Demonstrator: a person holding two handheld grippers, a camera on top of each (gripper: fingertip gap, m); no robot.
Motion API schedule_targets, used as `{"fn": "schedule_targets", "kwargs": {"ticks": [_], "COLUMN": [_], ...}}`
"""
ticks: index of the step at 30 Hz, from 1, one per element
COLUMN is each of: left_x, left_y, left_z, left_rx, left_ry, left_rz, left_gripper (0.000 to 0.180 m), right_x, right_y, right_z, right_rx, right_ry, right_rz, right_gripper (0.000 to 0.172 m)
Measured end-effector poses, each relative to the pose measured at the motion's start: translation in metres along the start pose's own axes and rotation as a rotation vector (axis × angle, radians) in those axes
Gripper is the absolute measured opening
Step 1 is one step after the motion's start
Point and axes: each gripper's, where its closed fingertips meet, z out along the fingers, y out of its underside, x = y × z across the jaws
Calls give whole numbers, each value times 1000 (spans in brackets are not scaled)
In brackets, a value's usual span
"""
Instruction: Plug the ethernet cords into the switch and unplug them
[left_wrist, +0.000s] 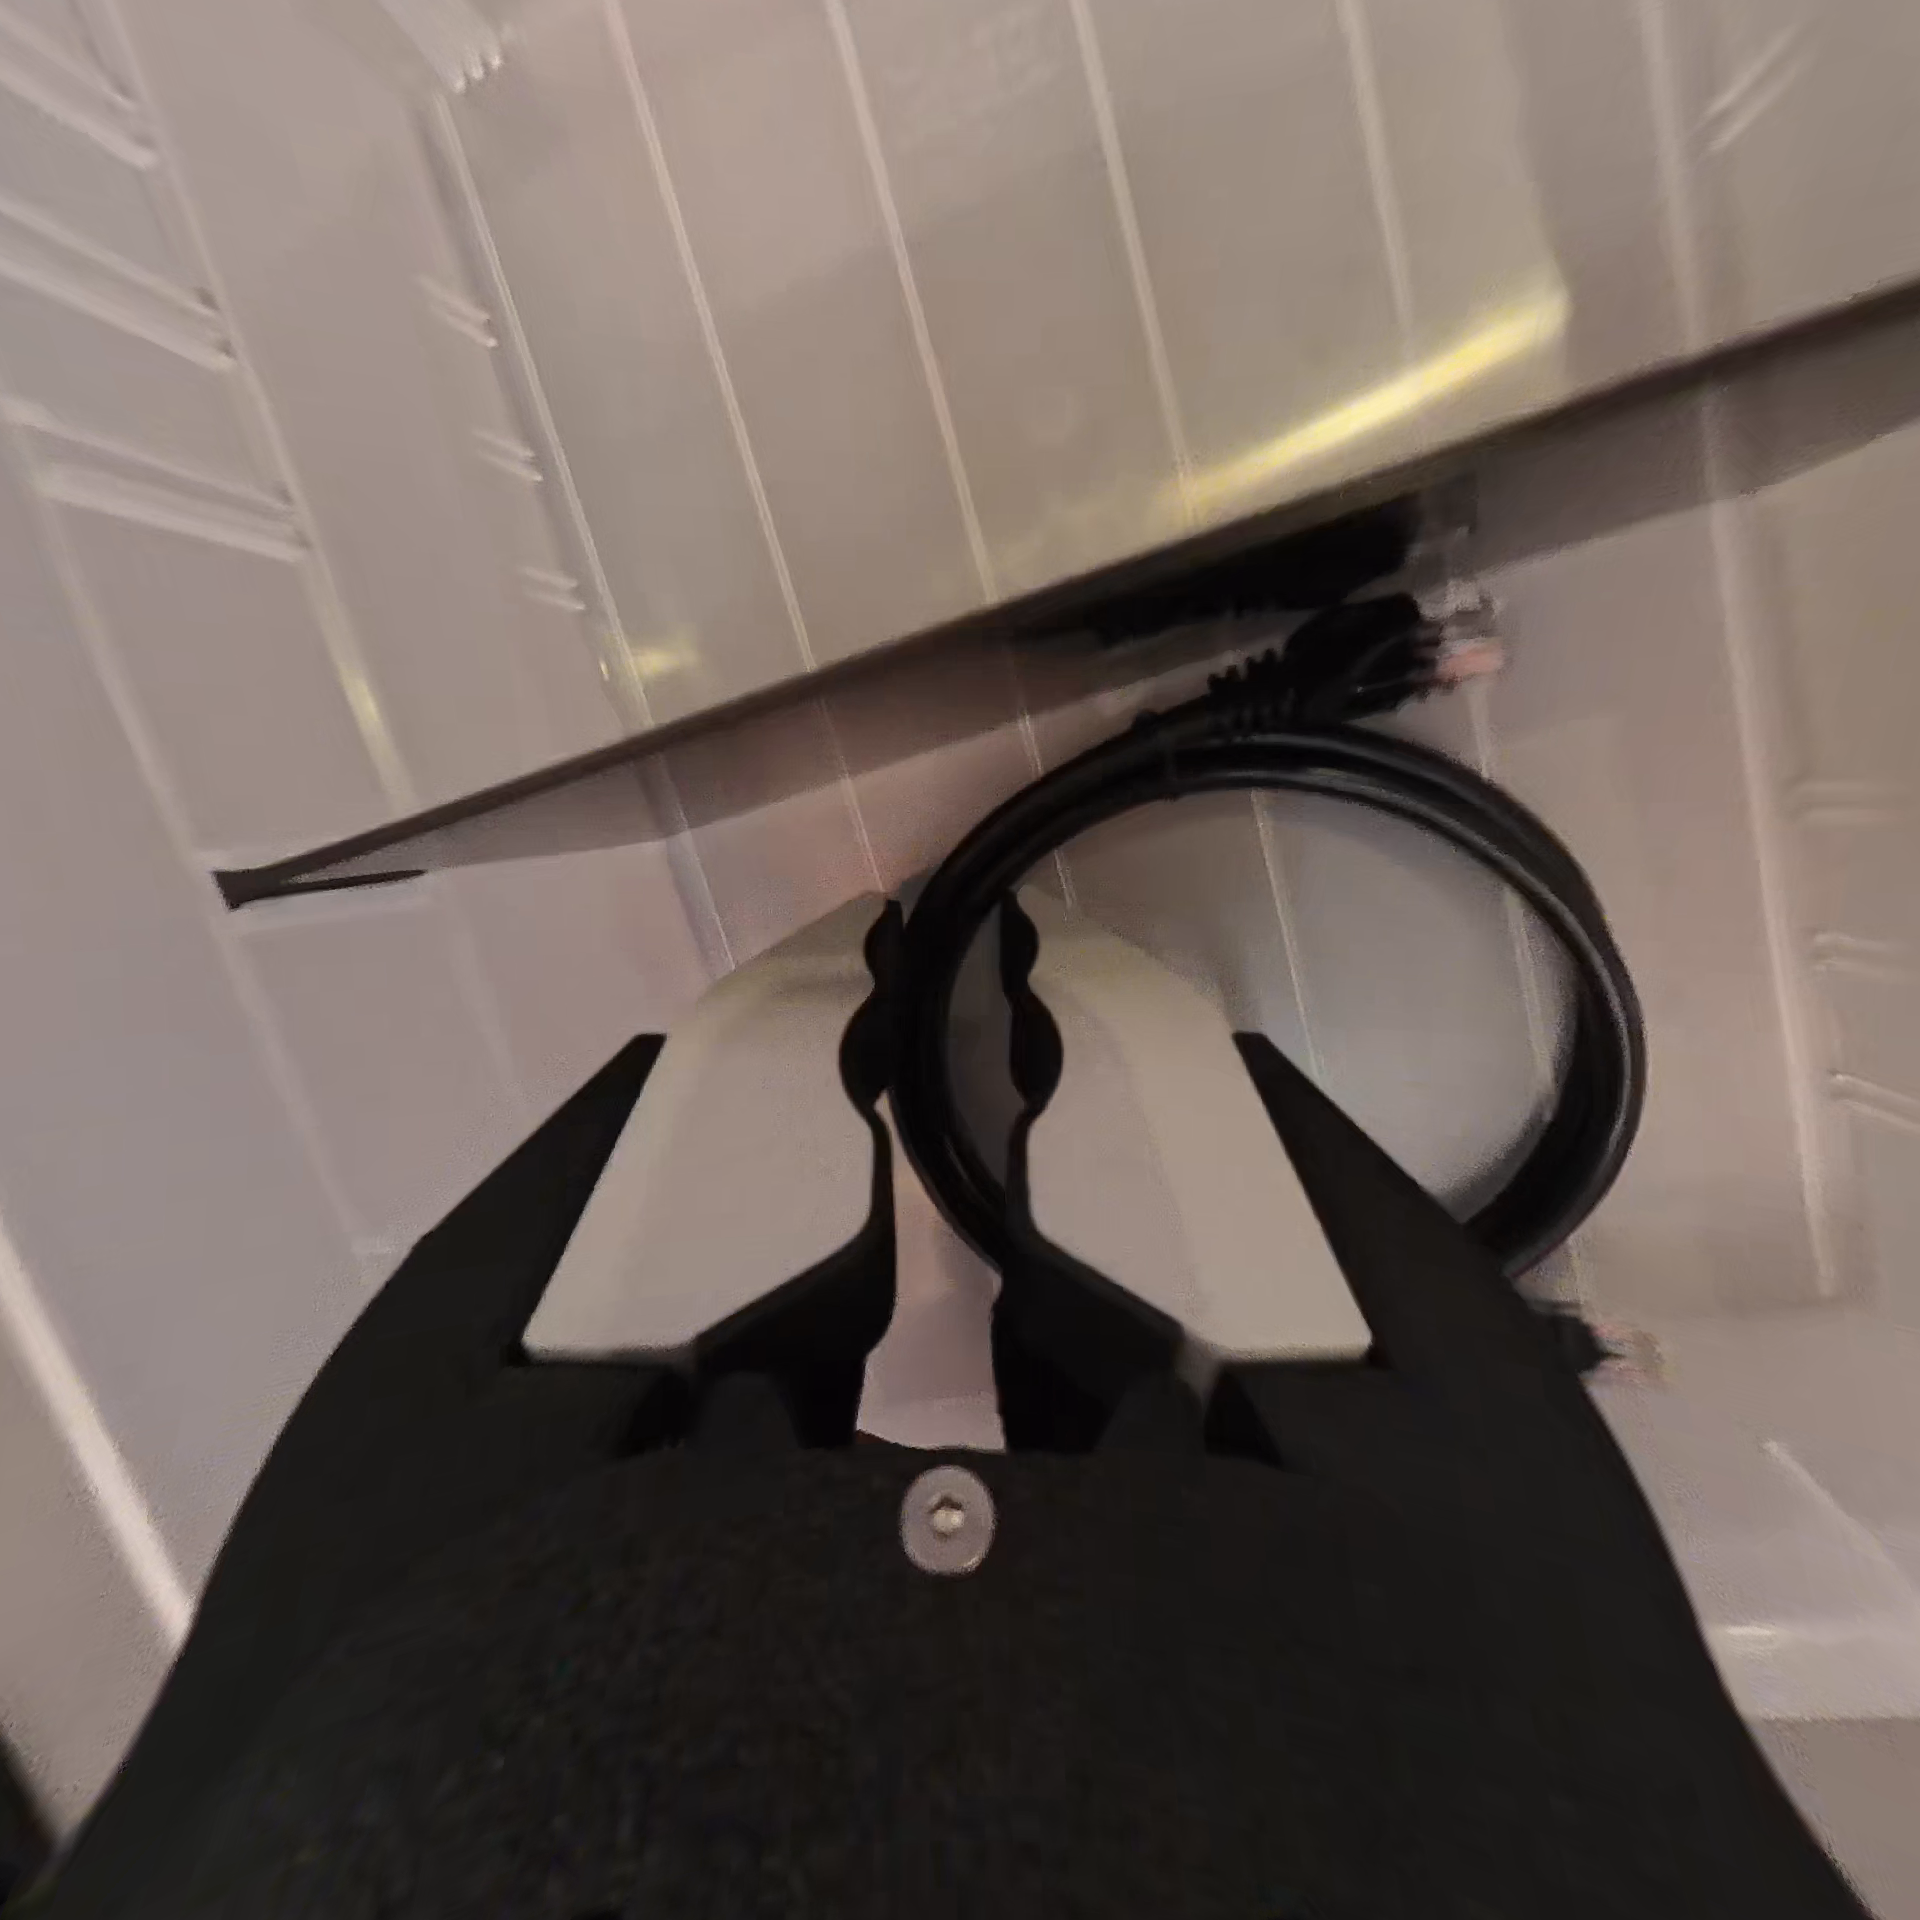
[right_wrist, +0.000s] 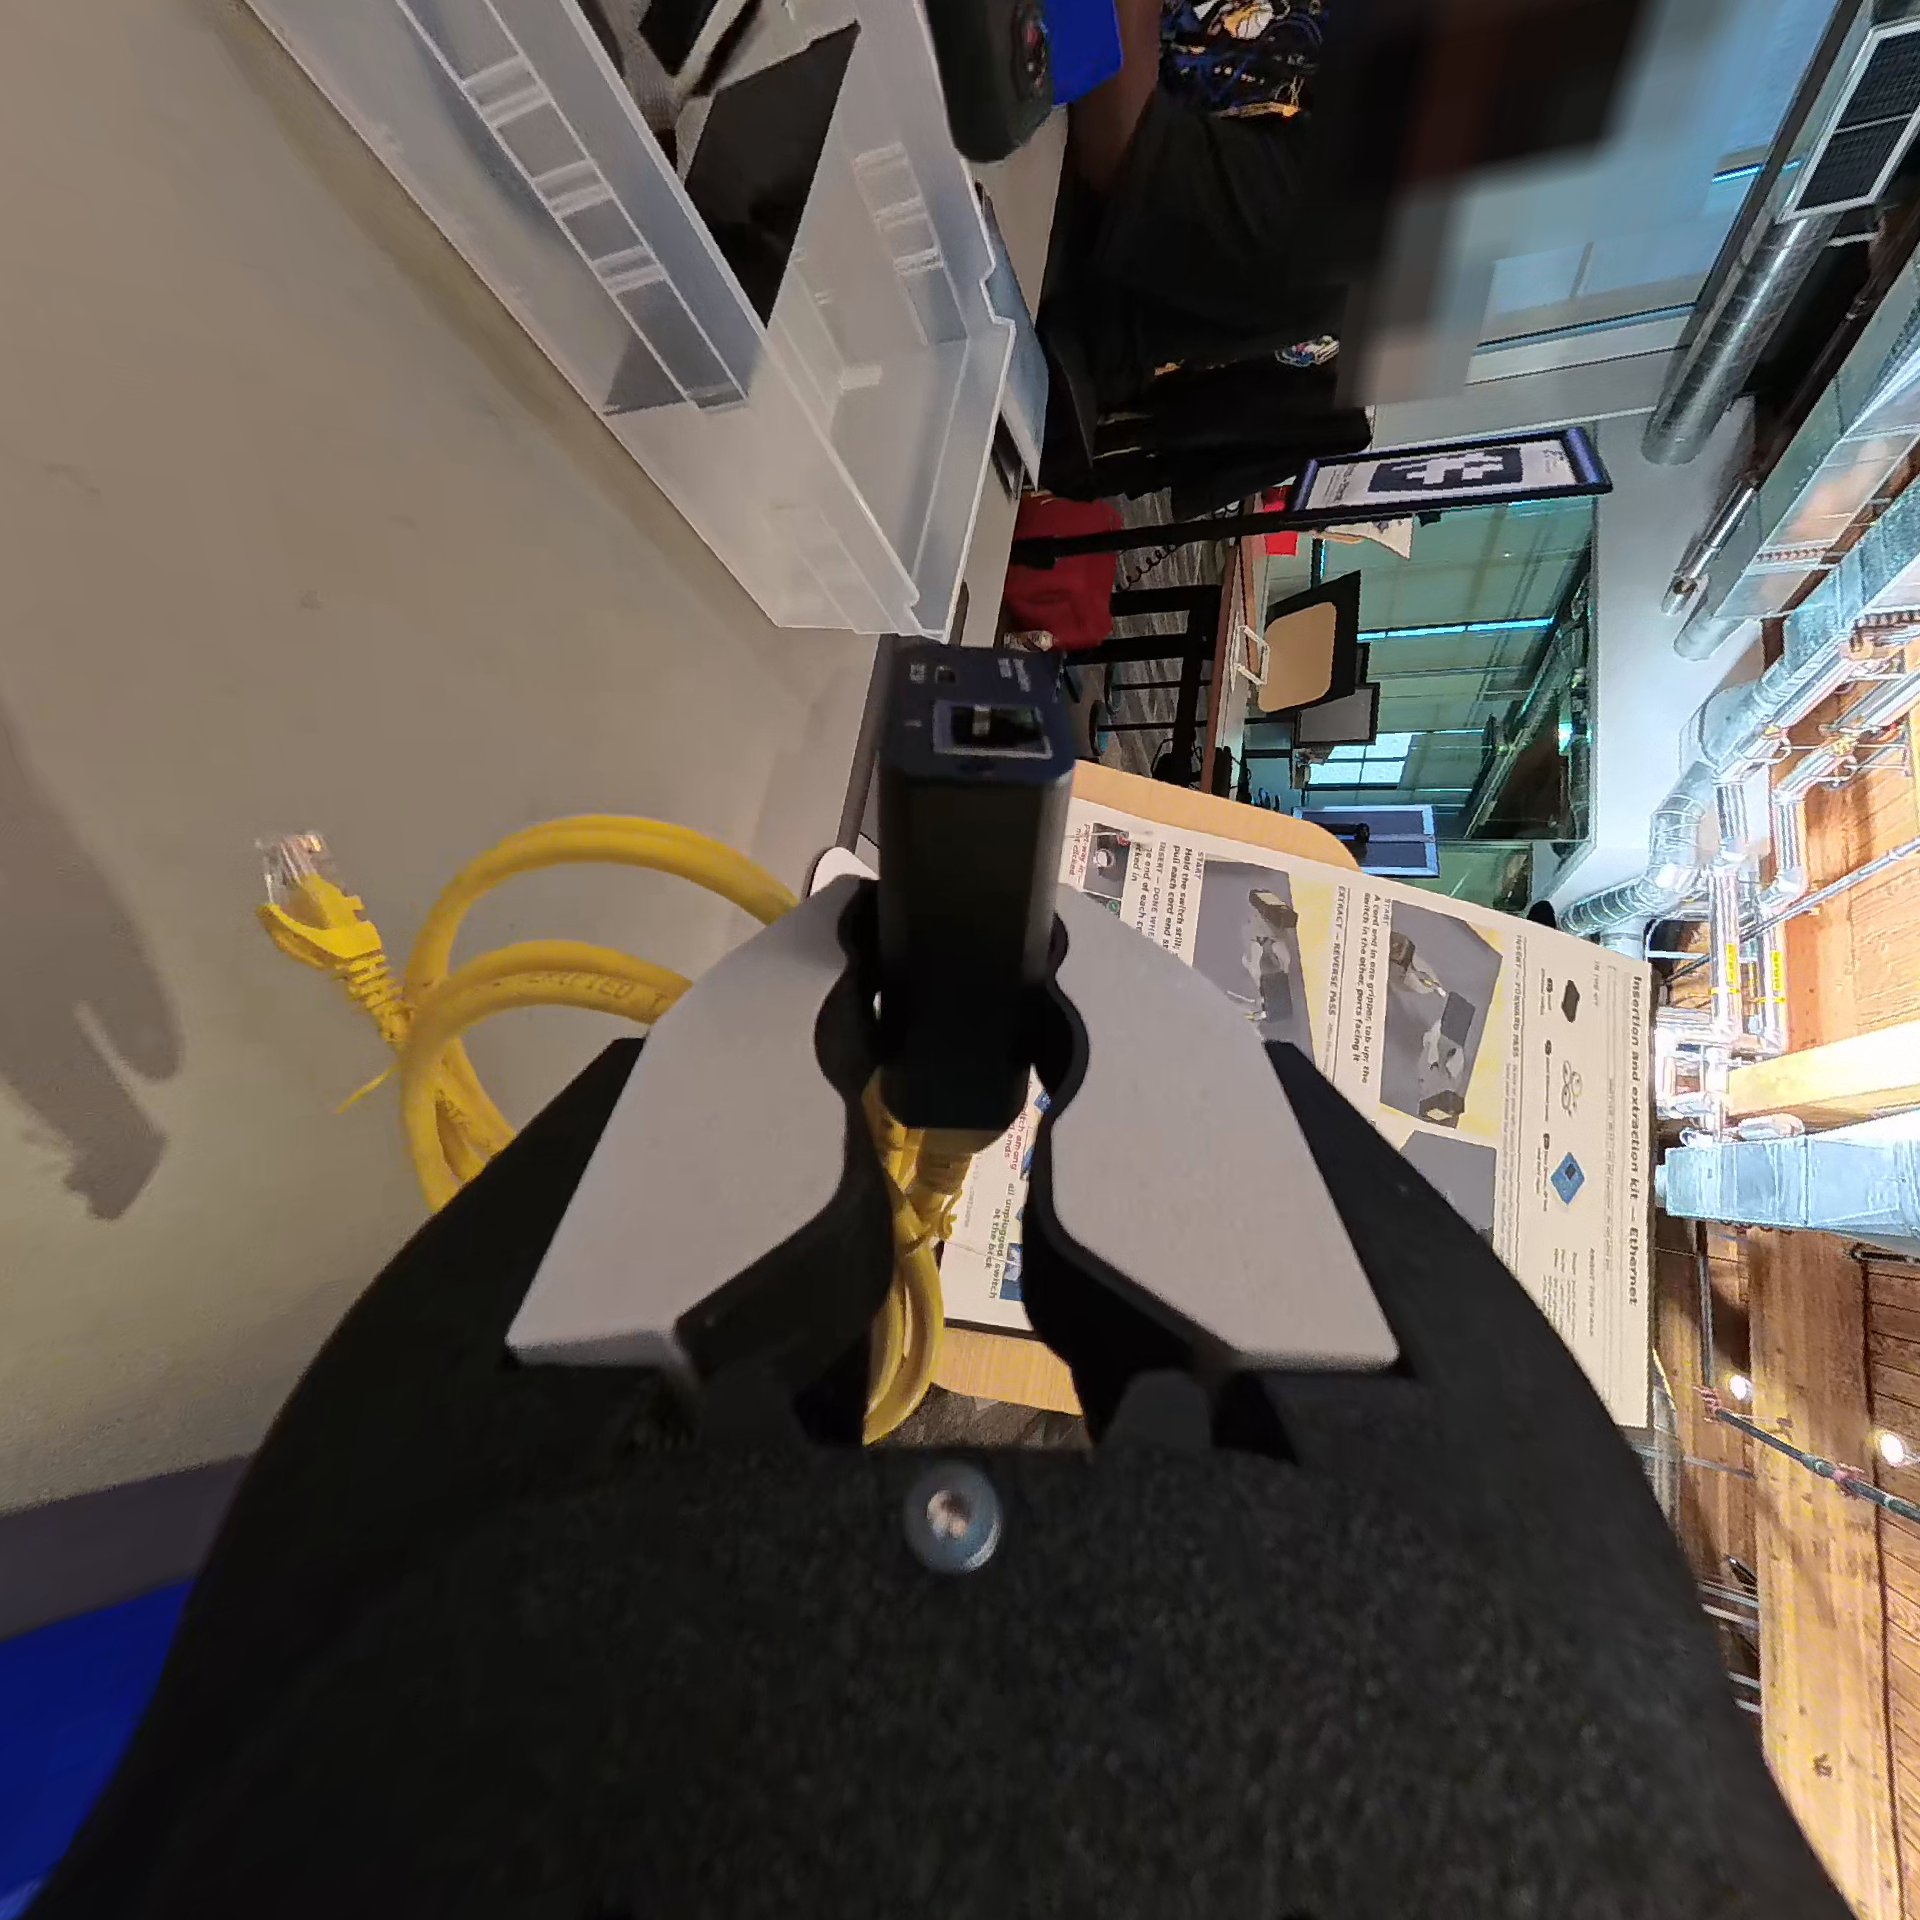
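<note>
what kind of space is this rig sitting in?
Probably an office or lab workspace set up for a cable exercise: exposed metal ducts overhead, glass partitions, a printed instruction sheet on a wooden table, and clear plastic bins.

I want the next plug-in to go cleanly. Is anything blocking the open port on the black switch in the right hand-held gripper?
Nothing visible does. The black box-shaped switch sits clamped in the right hand-held gripper, and its open port faces free air. The coiled yellow ethernet cord lies off to the side on the table.
</note>
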Motion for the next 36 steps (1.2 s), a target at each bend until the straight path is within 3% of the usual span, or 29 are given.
{"fn": "schedule_targets", "kwargs": {"ticks": [5,13,17,21,24,27,32,36], "left_x": [4,7,40,91,146,184,223,244], "left_y": [4,-10,-6,3,14,30,65,84], "left_z": [-26,-167,-228,-255,-253,-222,-150,-122], "left_rx": [12,374,546,633,618,539,370,341], "left_ry": [-34,-58,-13,55,237,319,407,466], "left_rz": [43,-41,-27,9,7,-34,-181,-265], "left_gripper": [13,5,5,5,5,5,5,5], "right_x": [-1,0,3,4,6,8,10,9], "right_y": [2,0,-2,-3,-1,0,0,-1], "right_z": [1,-1,-5,-9,-12,-16,-20,-20], "right_rx": [-5,-6,-2,-2,-7,-9,-8,-6], "right_ry": [-7,-6,3,9,13,20,28,23], "right_rz": [2,1,-2,1,6,8,9,6], "right_gripper": [26,25,26,25,25,25,26,25]}}
